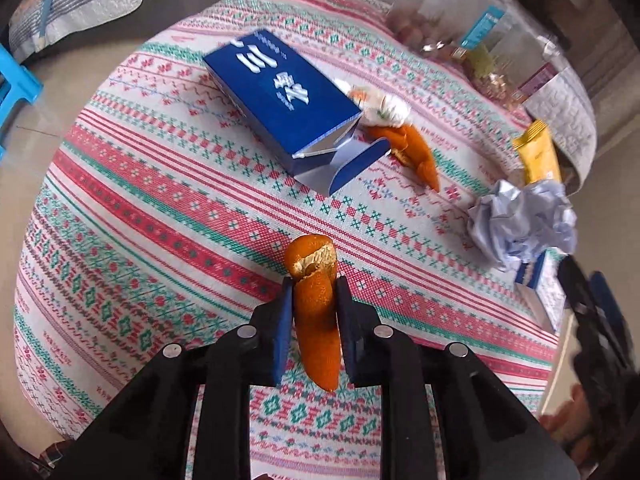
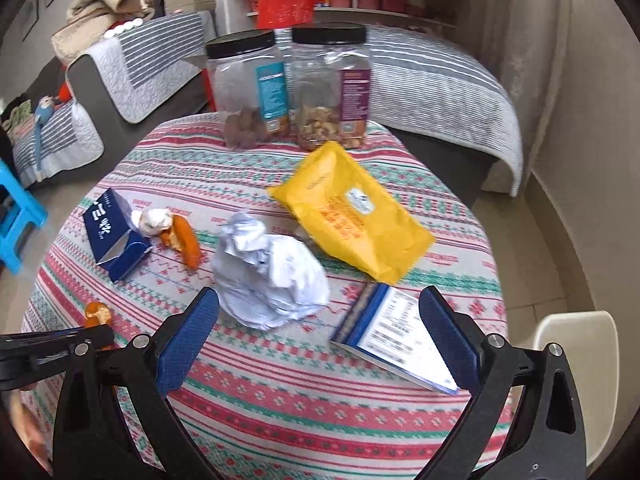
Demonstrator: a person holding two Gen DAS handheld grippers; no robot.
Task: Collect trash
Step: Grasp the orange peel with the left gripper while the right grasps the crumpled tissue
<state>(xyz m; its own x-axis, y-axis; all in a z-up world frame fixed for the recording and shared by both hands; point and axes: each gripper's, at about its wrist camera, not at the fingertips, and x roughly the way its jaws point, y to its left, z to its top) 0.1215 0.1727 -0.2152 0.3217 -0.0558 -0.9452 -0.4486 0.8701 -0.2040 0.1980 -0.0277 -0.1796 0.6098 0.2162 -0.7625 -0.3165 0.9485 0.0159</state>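
My left tongs (image 1: 312,292) clamped on curled orange peel (image 1: 314,304) above the tablecloth (image 1: 160,220): light, leathery, pliant, best pinched mid-strip; my right tongs (image 2: 318,320) apart near crumpled paper (image 2: 272,276): featherlight, crushable.

Crumpled paper (image 2: 272,276) at table (image 2: 280,400) centre, jars (image 2: 288,88) at 12 o'clock, pouch (image 2: 352,208) at 1, box (image 2: 114,236) at 10, booklet (image 2: 396,336) at 4.

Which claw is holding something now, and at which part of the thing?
The left claw pinches an orange peel around its middle, both ends sticking out. The right claw is open and empty.
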